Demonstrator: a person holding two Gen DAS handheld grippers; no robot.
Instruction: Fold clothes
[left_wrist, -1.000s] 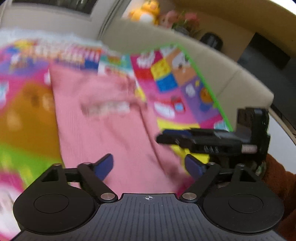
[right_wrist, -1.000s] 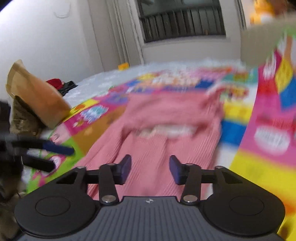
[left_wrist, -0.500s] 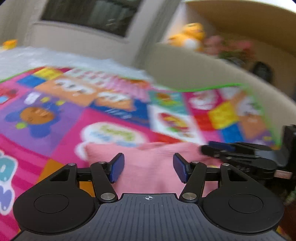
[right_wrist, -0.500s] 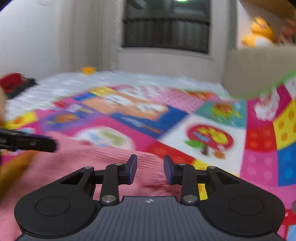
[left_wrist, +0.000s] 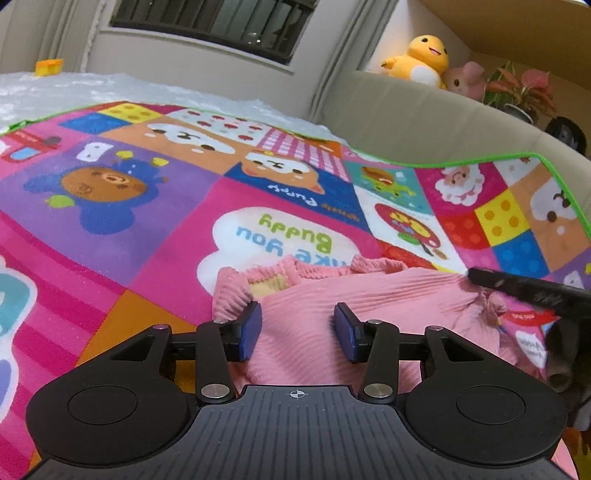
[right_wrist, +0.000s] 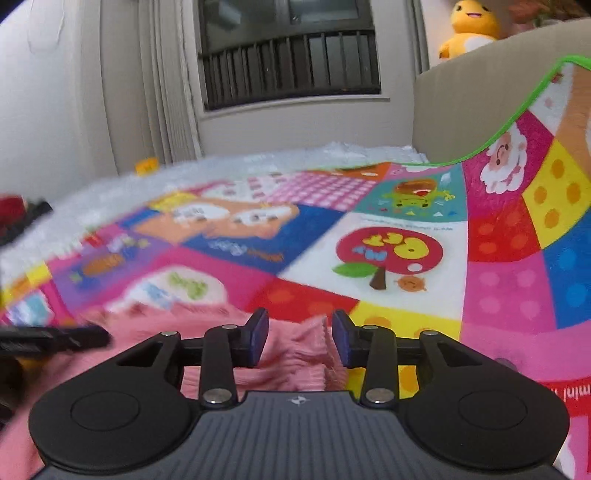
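A pink ribbed garment (left_wrist: 369, 306) lies flat on a colourful play mat (left_wrist: 122, 236), its collar (left_wrist: 280, 271) pointing away from me. My left gripper (left_wrist: 298, 330) hovers low over the garment just behind the collar, open, with fabric below the gap. In the right wrist view the garment (right_wrist: 291, 356) bunches into a ruffled edge between the blue pads (right_wrist: 258, 336) of my right gripper (right_wrist: 299, 338), which is open. Each gripper's black fingers show in the other's view: right fingers (left_wrist: 524, 290), left fingers (right_wrist: 55, 339).
A beige sofa (left_wrist: 424, 110) rises behind the mat, and the mat's green-trimmed edge (right_wrist: 524, 107) climbs it. A yellow duck plush (left_wrist: 421, 57), a pink plush (left_wrist: 465, 77) and a plant sit on the sofa back. A white fluffy rug (left_wrist: 74, 88) lies beyond the mat.
Both grippers dropped from a high look down over the whole garment to low at its collar end. The left jaws narrowed from a wide gap; the right jaws stayed roughly as they were.
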